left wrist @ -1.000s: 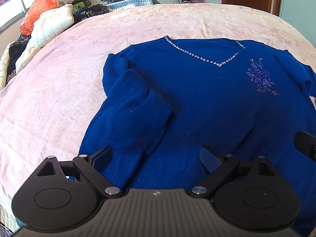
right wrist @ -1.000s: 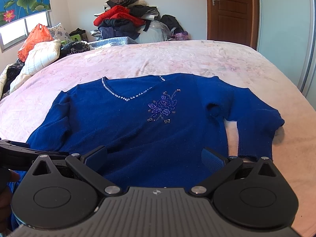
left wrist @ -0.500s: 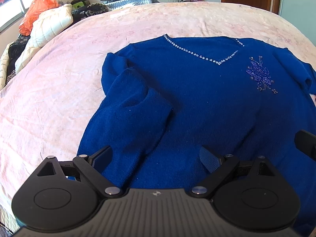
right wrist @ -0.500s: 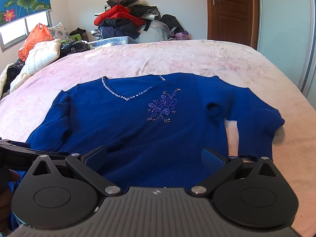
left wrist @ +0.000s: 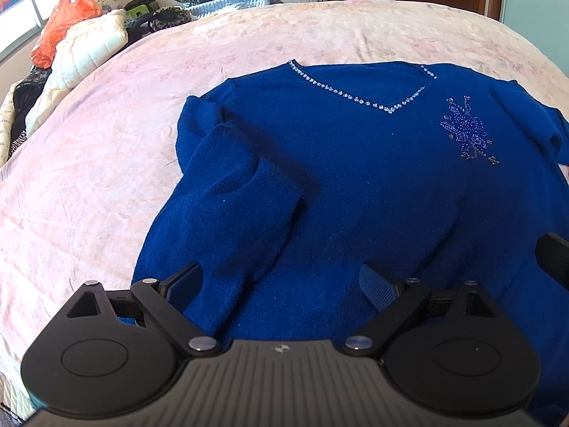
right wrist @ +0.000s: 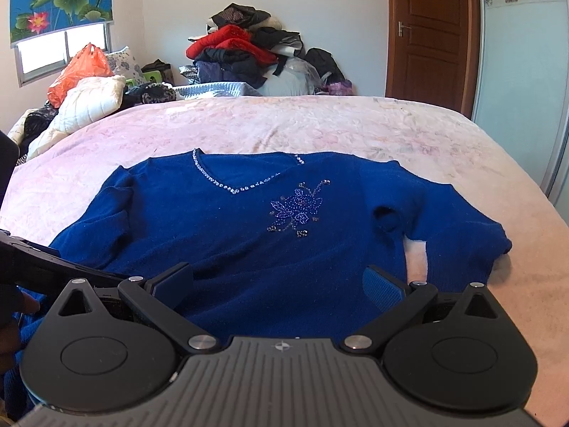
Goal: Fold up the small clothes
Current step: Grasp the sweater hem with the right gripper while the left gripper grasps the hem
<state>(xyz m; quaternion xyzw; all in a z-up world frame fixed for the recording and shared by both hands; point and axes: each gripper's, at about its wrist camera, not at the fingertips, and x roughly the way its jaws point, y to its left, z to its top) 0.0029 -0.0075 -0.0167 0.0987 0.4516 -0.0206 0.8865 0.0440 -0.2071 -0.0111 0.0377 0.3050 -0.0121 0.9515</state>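
A blue sweater with a beaded V-neck and a beaded flower lies face up on the pink bed. Its left sleeve is folded in over the body. Its right sleeve lies out to the side, bent back toward the hem. My left gripper is open and empty, just above the sweater's lower left part. My right gripper is open and empty over the sweater's lower hem. The left gripper's body shows at the left edge of the right wrist view.
A heap of clothes lies beyond the far end of the bed. A white quilt and an orange bag sit at the far left by the window. A brown door and a wardrobe panel stand to the right.
The left gripper has dropped slightly toward the sweater. The right gripper has barely moved. Both stay open; the sweater has not moved.
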